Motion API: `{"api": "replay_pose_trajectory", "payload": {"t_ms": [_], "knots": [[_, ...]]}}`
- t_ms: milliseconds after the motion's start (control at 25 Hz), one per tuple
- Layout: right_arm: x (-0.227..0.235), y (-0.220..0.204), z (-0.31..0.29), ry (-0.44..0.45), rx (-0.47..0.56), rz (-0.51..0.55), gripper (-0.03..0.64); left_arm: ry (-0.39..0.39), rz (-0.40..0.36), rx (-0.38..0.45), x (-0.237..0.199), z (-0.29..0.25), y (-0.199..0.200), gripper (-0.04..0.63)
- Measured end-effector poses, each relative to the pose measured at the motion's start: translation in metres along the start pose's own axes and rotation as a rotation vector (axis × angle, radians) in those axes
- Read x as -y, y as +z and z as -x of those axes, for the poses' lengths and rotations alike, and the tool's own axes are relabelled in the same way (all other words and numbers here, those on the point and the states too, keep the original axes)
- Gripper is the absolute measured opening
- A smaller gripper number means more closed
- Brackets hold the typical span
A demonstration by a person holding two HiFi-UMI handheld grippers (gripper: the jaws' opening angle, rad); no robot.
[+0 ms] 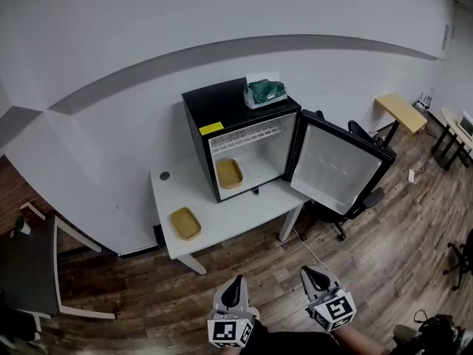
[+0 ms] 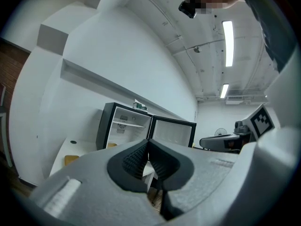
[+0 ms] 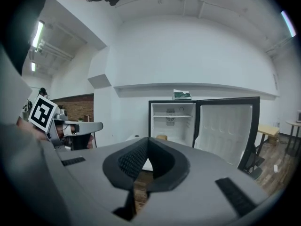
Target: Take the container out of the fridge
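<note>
A black mini fridge [image 1: 201, 103] stands on a white table [image 1: 244, 217] with its door [image 1: 340, 167] swung open to the right. A tan container [image 1: 229, 173] lies on the fridge floor at the left; the right gripper view shows this container [image 3: 162, 137] just past my jaws. A second tan container [image 1: 185, 223] sits on the table's left part. My left gripper [image 1: 236, 283] and right gripper [image 1: 311, 274] hang low over the floor, well short of the table. Both are shut with nothing between the jaws.
A white box with something green [image 1: 265, 92] rests on top of the fridge. A black office chair [image 1: 347, 205] stands behind the open door. A dark table [image 1: 29, 265] is at the left, wooden desks [image 1: 403, 112] at the far right. Wooden floor [image 1: 148, 294] lies between me and the table.
</note>
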State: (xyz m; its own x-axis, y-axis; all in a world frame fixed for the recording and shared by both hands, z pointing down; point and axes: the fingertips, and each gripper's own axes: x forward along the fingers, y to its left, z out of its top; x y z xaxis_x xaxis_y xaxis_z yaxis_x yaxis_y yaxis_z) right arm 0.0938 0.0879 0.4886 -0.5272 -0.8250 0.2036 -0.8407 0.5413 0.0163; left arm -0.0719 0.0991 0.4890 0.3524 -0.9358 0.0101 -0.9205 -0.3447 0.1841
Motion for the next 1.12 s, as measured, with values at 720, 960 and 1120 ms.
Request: {"api": "replay_pose_trajectory", "payload": {"t_ms": [720, 960, 1120], "knots": [[0.026, 0.014, -0.105, -0.086, -0.012, -0.040, 0.000, -0.028, -0.024, -0.025, -0.085, -0.075, 0.016, 0.014], [0.027, 0.012, -0.117, -0.079, -0.021, -0.037, 0.000, -0.033, -0.010, -0.039, -0.090, -0.081, 0.008, 0.014], [0.031, 0.009, -0.115, -0.083, -0.021, -0.043, 0.000, -0.037, -0.011, -0.042, -0.086, -0.080, 0.005, 0.014]]}}
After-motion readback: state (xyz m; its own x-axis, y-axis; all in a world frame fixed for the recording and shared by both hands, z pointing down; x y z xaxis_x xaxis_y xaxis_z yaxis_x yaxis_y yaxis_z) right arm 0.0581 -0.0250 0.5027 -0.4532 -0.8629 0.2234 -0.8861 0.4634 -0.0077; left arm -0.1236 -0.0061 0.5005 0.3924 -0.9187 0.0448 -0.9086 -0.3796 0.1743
